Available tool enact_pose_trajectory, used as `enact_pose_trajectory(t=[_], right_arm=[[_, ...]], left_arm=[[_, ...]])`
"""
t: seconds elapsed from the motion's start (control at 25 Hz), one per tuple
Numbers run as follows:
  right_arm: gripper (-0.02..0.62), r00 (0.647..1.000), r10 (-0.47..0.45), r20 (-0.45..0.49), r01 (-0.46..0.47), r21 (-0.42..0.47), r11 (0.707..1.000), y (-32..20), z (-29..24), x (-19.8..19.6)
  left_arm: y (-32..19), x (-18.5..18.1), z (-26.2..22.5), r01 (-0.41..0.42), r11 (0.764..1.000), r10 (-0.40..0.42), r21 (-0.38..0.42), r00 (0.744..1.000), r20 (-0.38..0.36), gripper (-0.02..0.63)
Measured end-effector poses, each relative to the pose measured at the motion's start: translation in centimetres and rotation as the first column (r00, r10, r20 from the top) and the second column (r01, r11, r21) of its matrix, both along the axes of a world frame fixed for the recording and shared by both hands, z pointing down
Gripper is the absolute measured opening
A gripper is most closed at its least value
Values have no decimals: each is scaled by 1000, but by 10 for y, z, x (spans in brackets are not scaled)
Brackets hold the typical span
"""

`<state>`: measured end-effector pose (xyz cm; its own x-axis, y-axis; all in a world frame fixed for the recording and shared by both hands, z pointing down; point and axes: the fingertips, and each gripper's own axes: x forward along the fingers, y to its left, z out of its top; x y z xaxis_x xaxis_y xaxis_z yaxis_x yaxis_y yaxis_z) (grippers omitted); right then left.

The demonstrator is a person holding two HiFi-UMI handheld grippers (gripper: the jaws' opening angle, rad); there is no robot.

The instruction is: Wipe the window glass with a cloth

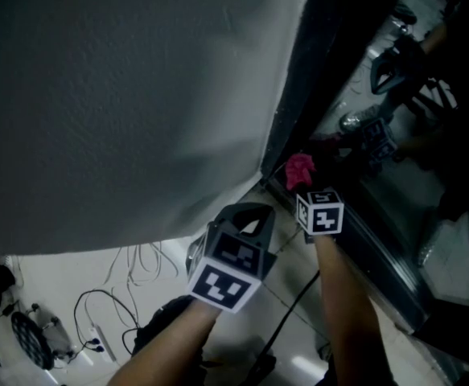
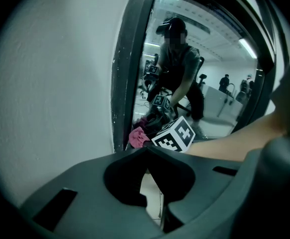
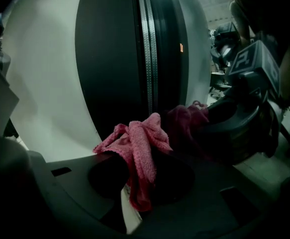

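L gripper (image 2: 144, 151) jaws together, empty; right gripper view shows R gripper (image 3: 137, 171) jaws pinching pink cloth (image 3: 142, 138).

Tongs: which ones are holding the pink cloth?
The right tongs, by the dark window glass, pinch the pink terry cloth; the left tongs hold nothing.

Left gripper (image 1: 232, 244) low in head view, near 6 o'clock, nose aimed to 1 o'clock. Jaws pressed together, nothing between them. Its marker cube (image 1: 220, 285) faces camera. Bare left forearm (image 1: 166, 344) runs down to 7 o'clock.

Right gripper (image 1: 305, 185) just beside it, at 2 o'clock from left one, aimed to 11 o'clock. Jaws pinch pink cloth (image 3: 140, 156) tight. Bare right forearm (image 1: 347, 312) stretched straight, runs down to 5 o'clock.
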<state>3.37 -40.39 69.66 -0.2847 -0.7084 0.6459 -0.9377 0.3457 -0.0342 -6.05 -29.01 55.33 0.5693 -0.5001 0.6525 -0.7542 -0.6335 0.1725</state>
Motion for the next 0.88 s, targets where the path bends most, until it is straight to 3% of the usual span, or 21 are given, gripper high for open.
enact_pose_trajectory(t=[0.4, 0.64, 0.88], right_arm=[[101, 995, 40, -92, -47, -74, 996, 35, 18, 39], [100, 983, 59, -172, -59, 6, 998, 47, -15, 53], [100, 980, 107, -169, -93, 87, 992, 52, -62, 68]], left_arm=[[0, 7, 6, -15, 1000, 15, -1, 1000, -9, 5], [1, 12, 2, -26, 1000, 26, 15, 1000, -10, 6], [-5, 20, -14, -38, 996, 40, 81, 999, -27, 6]])
